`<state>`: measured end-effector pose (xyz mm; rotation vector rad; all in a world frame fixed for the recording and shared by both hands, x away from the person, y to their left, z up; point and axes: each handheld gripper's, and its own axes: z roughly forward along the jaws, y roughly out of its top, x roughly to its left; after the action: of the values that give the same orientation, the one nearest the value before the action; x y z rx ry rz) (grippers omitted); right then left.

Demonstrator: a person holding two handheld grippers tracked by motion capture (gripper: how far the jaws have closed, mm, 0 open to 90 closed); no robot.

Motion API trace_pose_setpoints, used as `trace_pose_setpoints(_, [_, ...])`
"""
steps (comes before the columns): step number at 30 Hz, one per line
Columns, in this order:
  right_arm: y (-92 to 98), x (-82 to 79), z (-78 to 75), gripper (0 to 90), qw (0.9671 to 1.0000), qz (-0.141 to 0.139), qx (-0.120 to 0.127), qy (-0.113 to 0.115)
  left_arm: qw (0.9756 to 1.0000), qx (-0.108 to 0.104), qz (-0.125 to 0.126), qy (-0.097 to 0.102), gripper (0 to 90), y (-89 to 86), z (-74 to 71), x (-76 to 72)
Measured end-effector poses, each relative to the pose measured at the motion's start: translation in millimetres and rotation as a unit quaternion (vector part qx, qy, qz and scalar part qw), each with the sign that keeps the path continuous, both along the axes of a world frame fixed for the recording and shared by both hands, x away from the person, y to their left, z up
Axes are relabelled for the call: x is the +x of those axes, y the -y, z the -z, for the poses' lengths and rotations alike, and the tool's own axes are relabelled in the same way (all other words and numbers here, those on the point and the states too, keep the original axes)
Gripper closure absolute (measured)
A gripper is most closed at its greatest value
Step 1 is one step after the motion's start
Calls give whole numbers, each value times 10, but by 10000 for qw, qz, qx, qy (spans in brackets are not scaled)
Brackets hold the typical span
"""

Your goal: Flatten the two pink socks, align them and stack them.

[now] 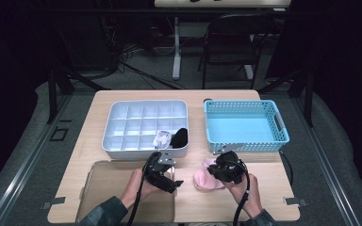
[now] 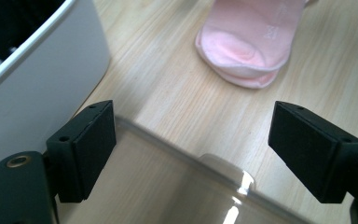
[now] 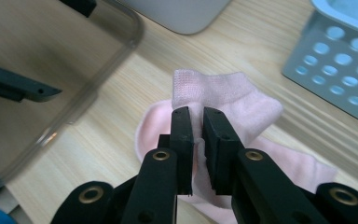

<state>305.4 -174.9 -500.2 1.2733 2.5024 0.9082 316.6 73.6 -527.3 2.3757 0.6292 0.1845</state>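
Note:
A pink sock (image 1: 201, 180) lies on the wooden table between my two grippers. My right gripper (image 3: 196, 121) is shut on a raised fold of the pink sock (image 3: 242, 102), and the cuff stands up between its pads. In the high view the right gripper (image 1: 218, 167) sits over the sock's right end. My left gripper (image 2: 191, 144) is open with nothing between its jaws, above the corner of a clear plastic tray (image 2: 168, 147). The pink sock (image 2: 247, 46) lies beyond it. From above, the left gripper (image 1: 175, 182) points right toward the sock.
A grey divided organiser (image 1: 122, 149) stands behind the left gripper, with a white sock (image 1: 160, 139) and a black sock (image 1: 180, 136) in its front right cells. A blue perforated basket (image 1: 245, 147) stands at the back right. The clear tray (image 1: 94, 165) lies at the front left.

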Motion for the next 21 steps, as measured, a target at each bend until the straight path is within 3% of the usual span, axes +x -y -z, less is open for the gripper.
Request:
trace_pose_setpoints(10, [224,-25,82,811,9994,322,-142,-56,9995,215,205,57,159,261,51,-47])
trace_pose_setpoints(14, [318,-41,116,806,9988,448,-185,-84,9995,207,229,71,167,330,49,-28])
trace_pose_setpoints(21, [558,-50,230,759,9967,695,-234,-334,9991,156,405,10,226,554,55,-23])
